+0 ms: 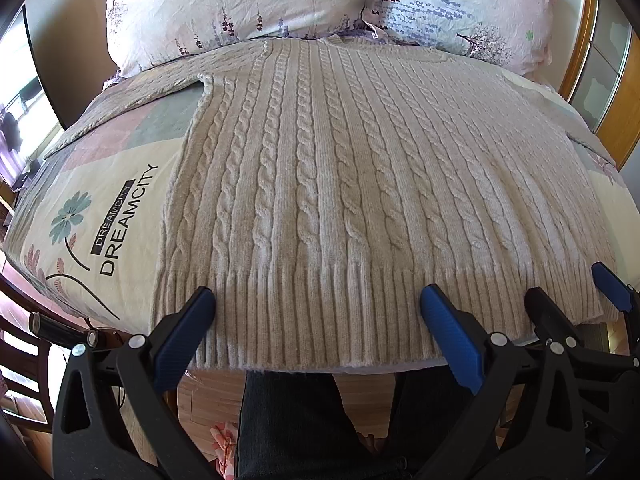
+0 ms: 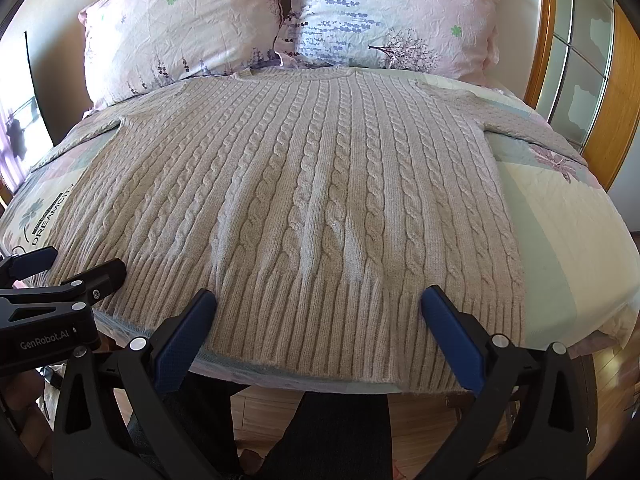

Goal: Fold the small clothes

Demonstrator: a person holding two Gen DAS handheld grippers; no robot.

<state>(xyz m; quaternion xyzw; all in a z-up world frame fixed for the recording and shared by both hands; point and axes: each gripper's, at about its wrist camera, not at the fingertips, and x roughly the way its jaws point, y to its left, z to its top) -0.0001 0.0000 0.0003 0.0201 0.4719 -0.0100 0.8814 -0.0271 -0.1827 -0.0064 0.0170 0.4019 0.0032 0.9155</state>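
A: Left claw (image 1: 318, 308) and right claw (image 2: 318, 308): both spread wide, holding nothing, poised over the near ribbed hem (image 2: 320, 320).

B: Garment position?

A: Cable-knit sweater (image 1: 340, 168) lies flat on the bed (image 1: 120, 184), collar far, by the pillows (image 2: 280, 24), sleeves out left and right.

B: Handling?

A: Likely soft, thick, floppy, not slippery. Pinch hem corners or shoulder seams; the knit may stretch.

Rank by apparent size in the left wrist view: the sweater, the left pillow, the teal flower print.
1. sweater, covering most of the bed.
2. left pillow, though it lies farther from the camera, so it looks smaller than it is.
3. teal flower print, clearly smallest.
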